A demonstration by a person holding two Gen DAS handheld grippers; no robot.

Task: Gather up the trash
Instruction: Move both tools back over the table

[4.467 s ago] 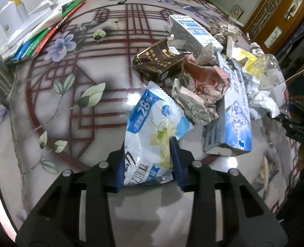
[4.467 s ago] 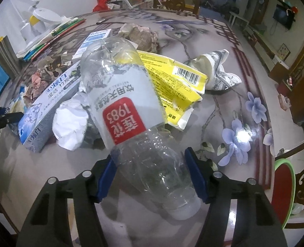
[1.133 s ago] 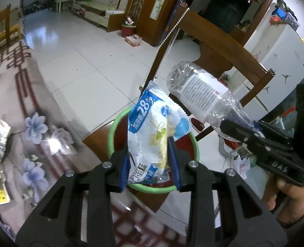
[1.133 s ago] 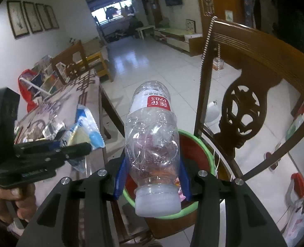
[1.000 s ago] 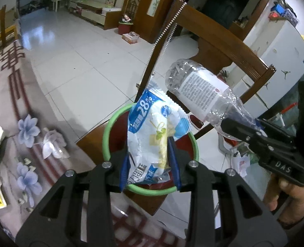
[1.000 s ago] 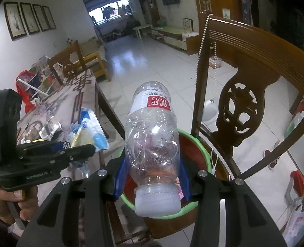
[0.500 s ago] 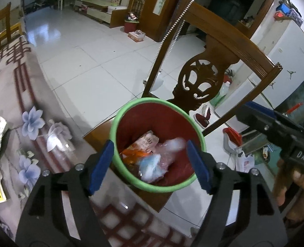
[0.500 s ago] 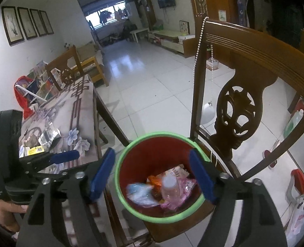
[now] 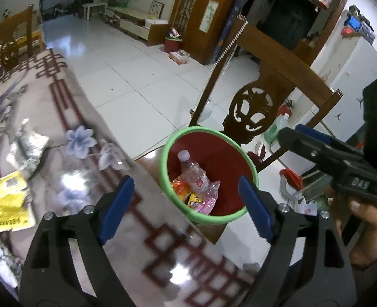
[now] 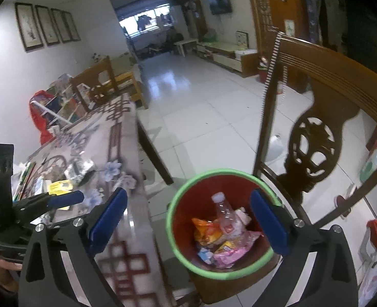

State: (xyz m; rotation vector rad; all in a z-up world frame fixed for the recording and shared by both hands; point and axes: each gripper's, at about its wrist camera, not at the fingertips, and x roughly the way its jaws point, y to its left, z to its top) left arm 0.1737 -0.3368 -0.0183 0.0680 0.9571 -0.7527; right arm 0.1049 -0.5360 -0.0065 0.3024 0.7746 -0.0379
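A red bin with a green rim (image 9: 174, 142) (image 10: 221, 172) stands on a chair seat beside the table. A clear plastic bottle (image 9: 194, 171) (image 10: 224, 216) lies in it on snack wrappers (image 10: 229, 252). My left gripper (image 9: 185, 204) is open and empty, above the table edge and the bin. My right gripper (image 10: 188, 220) is open and empty above the bin; it also shows at the right of the left wrist view (image 9: 313, 140). A yellow wrapper (image 9: 5, 202) and crumpled foil trash (image 9: 26, 151) lie on the table.
The patterned table (image 9: 68, 117) (image 10: 116, 138) runs to the left of the bin. A carved wooden chair back (image 9: 257, 102) (image 10: 313, 140) rises right behind the bin. White tiled floor (image 10: 201, 97) lies beyond. More litter (image 10: 60, 174) sits further along the table.
Both grippers opened over the bin; the blue snack packet and the bottle dropped in and now lie still. The left gripper has swung slightly towards the table.
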